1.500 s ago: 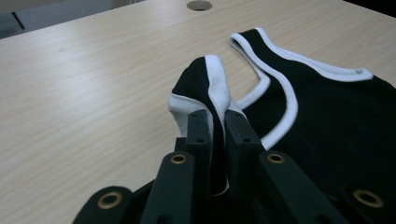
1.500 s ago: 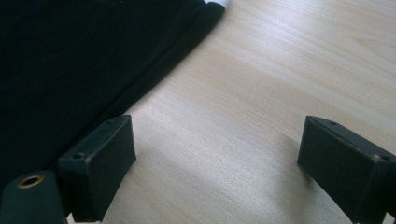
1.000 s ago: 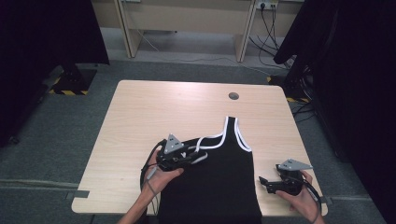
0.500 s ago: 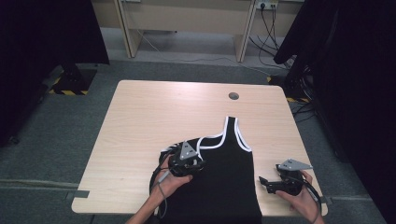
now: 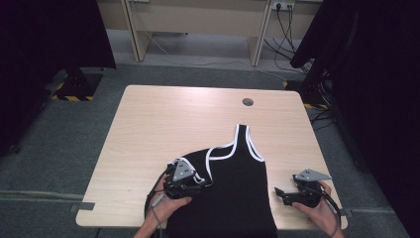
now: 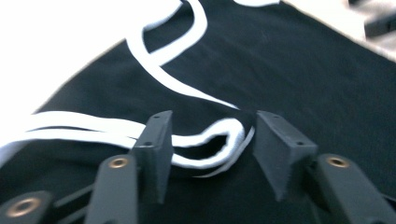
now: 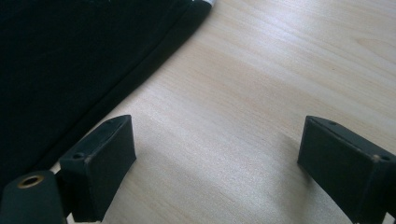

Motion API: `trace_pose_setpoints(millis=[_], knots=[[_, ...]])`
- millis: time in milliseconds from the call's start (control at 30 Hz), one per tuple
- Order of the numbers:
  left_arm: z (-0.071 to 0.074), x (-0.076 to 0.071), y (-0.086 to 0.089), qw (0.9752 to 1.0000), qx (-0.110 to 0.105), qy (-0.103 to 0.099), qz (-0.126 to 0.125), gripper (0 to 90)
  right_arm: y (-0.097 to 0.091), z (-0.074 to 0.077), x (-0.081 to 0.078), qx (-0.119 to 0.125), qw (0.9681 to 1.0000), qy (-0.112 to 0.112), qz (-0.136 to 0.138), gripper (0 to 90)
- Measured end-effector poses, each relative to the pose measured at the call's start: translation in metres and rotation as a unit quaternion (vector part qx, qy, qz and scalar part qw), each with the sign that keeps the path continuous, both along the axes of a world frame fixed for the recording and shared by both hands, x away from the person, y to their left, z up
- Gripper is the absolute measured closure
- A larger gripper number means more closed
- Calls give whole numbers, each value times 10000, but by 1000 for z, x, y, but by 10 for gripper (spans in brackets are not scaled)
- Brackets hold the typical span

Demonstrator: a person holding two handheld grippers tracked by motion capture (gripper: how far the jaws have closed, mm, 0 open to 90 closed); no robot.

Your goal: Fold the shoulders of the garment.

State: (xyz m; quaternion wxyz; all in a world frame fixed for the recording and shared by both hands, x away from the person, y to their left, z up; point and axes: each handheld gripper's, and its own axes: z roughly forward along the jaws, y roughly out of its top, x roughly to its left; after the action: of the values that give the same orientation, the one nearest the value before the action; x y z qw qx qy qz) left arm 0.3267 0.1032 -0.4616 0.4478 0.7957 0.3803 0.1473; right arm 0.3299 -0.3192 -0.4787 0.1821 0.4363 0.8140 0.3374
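Black tank top (image 5: 233,188) strap (image 6: 210,144) newly released, folded.

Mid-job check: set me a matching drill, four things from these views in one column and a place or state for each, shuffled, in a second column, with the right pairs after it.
Things:
1. left claw
2. right claw
3. black tank top
4. round cable hole

Places or states:
A. in the tabletop near the far edge
B. open over bare wood, beside the garment's side edge
C. lying on the table, white trim along its openings
D. its jaws have just been opening, a folded white-trimmed strap between them

Pairs: 1-D, 2-B, 3-C, 4-A
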Motion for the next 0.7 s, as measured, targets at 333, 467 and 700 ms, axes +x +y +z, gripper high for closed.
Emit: trace_pose_setpoints(millis=[333, 467, 700], knots=[[-18, 13, 45, 9975, 257, 326, 579, 370, 0, 0, 0, -1, 10000, -2, -11, 116], [-22, 22, 45, 9970, 337, 279, 643, 385, 0, 0, 0, 2, 10000, 2, -23, 116], [-22, 38, 37, 9968, 453, 212, 628, 392, 0, 0, 0, 1, 10000, 1, -27, 116]])
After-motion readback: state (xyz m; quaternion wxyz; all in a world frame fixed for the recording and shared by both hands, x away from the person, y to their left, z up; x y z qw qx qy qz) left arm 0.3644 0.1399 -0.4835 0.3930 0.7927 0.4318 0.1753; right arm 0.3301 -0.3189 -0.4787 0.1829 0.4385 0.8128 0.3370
